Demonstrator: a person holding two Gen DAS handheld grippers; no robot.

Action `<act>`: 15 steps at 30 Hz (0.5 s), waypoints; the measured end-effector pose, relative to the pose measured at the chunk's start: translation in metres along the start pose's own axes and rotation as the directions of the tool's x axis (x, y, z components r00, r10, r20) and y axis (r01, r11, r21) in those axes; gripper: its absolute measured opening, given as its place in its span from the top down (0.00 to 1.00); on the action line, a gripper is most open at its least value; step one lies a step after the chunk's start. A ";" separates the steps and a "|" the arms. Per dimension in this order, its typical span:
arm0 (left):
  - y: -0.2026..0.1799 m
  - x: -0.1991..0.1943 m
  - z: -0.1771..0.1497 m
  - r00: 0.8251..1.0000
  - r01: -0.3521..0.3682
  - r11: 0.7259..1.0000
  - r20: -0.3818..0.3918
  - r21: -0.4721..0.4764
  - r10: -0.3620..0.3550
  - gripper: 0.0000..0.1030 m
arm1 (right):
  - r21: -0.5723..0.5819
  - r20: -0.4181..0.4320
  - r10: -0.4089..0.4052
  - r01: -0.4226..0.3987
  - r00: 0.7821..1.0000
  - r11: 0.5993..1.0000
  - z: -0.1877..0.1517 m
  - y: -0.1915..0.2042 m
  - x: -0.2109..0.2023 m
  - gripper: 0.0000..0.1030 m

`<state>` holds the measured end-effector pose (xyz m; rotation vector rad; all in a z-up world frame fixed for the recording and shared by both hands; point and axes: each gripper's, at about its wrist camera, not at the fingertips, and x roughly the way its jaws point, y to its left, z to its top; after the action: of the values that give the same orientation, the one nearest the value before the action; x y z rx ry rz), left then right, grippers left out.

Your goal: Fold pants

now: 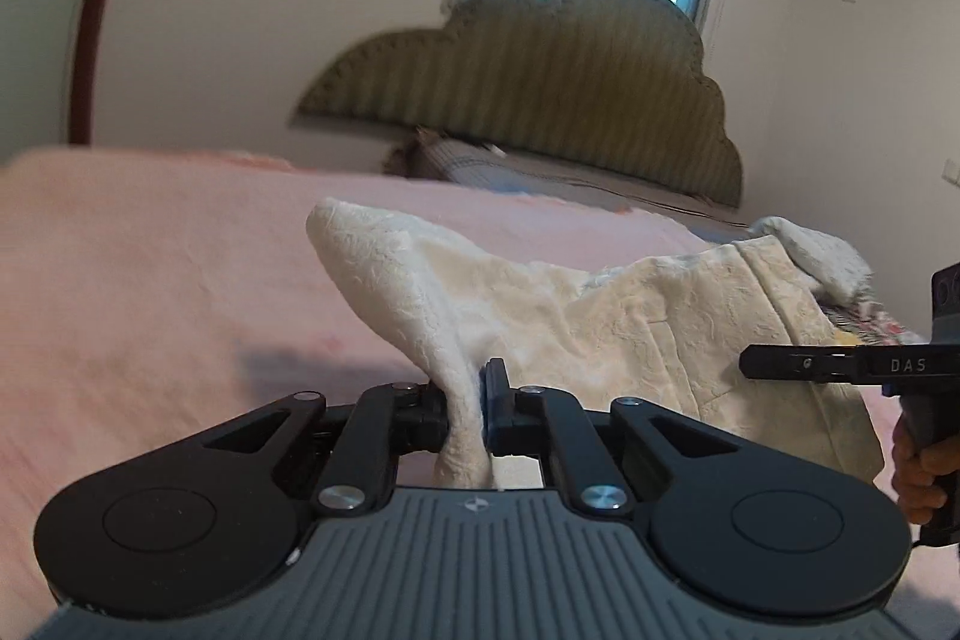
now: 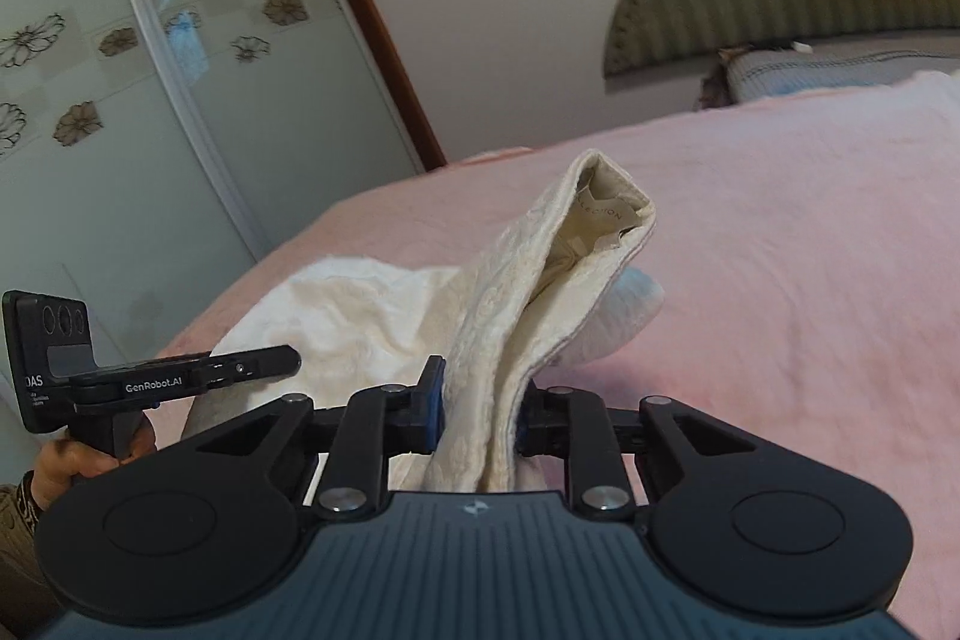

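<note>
Cream textured pants [image 1: 630,316] lie partly lifted off a pink bed sheet [image 1: 150,280]. In the left wrist view my left gripper [image 1: 471,400] is shut on a pinched fold of the cloth, which rises to a peak beyond the fingers. In the right wrist view my right gripper [image 2: 480,406] is shut on a thick bunch of the pants [image 2: 528,280], whose open end with a sewn-in label stands up above the jaws. Each gripper shows in the other's view: the right gripper [image 1: 747,367] at the far right, the left gripper [image 2: 294,358] at the left, both against the cloth.
The pink sheet [image 2: 780,250] covers the bed around the pants. A padded scalloped headboard [image 1: 540,88] and a pillow [image 1: 468,160] stand at the far end. Glass wardrobe doors with flower prints [image 2: 120,100] rise at the left. A hand [image 2: 78,460] holds the left gripper's handle.
</note>
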<state>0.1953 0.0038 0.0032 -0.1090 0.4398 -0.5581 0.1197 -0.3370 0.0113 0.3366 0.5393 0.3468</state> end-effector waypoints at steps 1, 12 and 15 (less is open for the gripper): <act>0.006 0.001 0.007 1.000 -0.017 1.000 0.002 0.003 0.017 0.91 | -0.010 0.004 0.014 -0.014 1.000 1.000 0.006 0.004 0.010 0.79; 0.085 0.060 -0.009 0.973 -0.171 0.984 -0.165 -0.051 0.161 0.60 | 0.043 -0.157 -0.122 0.130 0.980 0.991 0.013 -0.018 0.137 0.60; 0.080 0.046 -0.010 0.962 -0.242 0.970 -0.126 0.006 0.241 0.45 | 0.062 -0.147 -0.113 0.123 0.983 0.990 0.007 -0.023 0.123 0.56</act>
<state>0.2647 0.0470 -0.0402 -0.0285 0.5705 -0.3231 0.2276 -0.3093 -0.0463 0.3481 0.7104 0.2380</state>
